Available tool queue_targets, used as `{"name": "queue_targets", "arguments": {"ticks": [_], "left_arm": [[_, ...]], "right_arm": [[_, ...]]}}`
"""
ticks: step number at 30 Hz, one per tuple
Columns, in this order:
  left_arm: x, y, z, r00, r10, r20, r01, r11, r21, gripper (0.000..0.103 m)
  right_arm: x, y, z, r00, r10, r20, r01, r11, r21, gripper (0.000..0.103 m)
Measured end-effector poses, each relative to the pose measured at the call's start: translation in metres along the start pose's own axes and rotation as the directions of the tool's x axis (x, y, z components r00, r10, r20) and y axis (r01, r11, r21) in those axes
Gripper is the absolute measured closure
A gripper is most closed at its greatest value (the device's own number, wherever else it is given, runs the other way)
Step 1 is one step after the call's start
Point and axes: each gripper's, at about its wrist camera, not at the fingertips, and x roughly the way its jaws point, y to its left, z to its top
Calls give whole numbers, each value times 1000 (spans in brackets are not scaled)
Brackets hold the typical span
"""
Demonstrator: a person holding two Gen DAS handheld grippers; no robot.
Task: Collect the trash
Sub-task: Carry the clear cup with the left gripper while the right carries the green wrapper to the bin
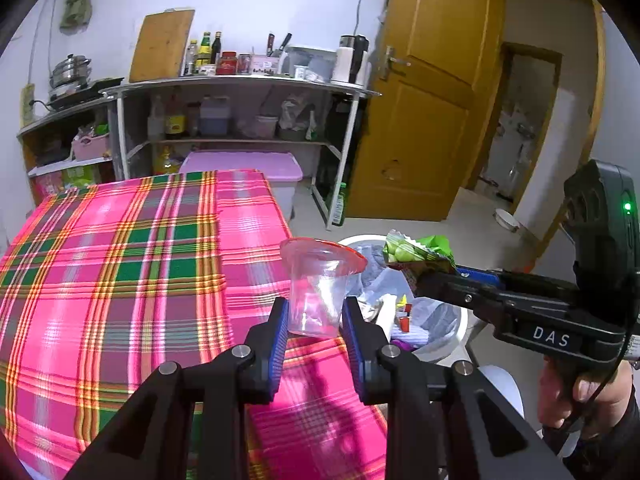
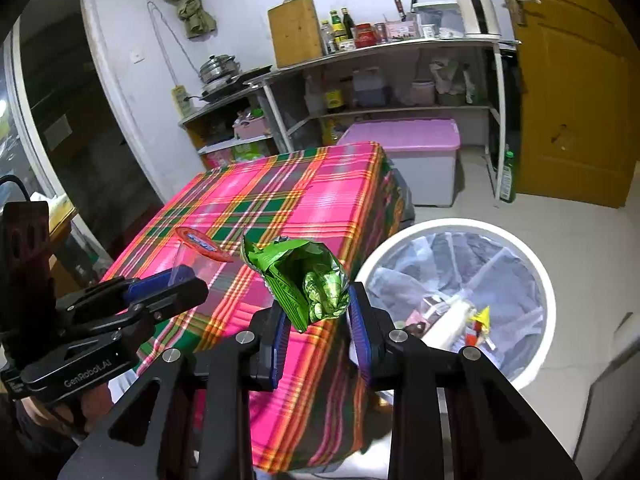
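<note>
My left gripper (image 1: 314, 314) is shut on a clear plastic cup (image 1: 318, 286) with a red rim, held upright over the right edge of the pink plaid table (image 1: 120, 280). My right gripper (image 2: 318, 318) is shut on a crumpled green snack wrapper (image 2: 308, 280), also above the table's edge. In the left wrist view the right gripper (image 1: 416, 276) and wrapper (image 1: 416, 254) hover over the white trash bin (image 1: 448, 328). In the right wrist view the left gripper (image 2: 188, 280) and cup (image 2: 200, 256) sit to the left. The bin (image 2: 536, 272) is lined with a bag and holds several scraps.
A metal shelf unit (image 1: 240, 88) with bottles, jars and a cutting board stands behind the table. A lidded pink storage box (image 2: 404, 136) sits on the floor beside it. A yellow door (image 1: 424, 92) stands at the right, and a green bottle (image 2: 508, 178) on the tiled floor.
</note>
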Motion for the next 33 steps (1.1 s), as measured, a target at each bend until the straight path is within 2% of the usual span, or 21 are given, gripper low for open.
{"name": "queue_targets", "arguments": {"ticks": [18, 33], "left_arm": [[64, -29, 9, 995, -54, -81, 58, 997, 49, 75], [128, -45, 14, 980, -88, -179, 103, 992, 75, 75]], "right_arm": [[5, -68, -9, 995, -95, -30, 97, 989, 113, 73], [29, -109, -10, 988, -124, -95, 141, 971, 194, 72]]}}
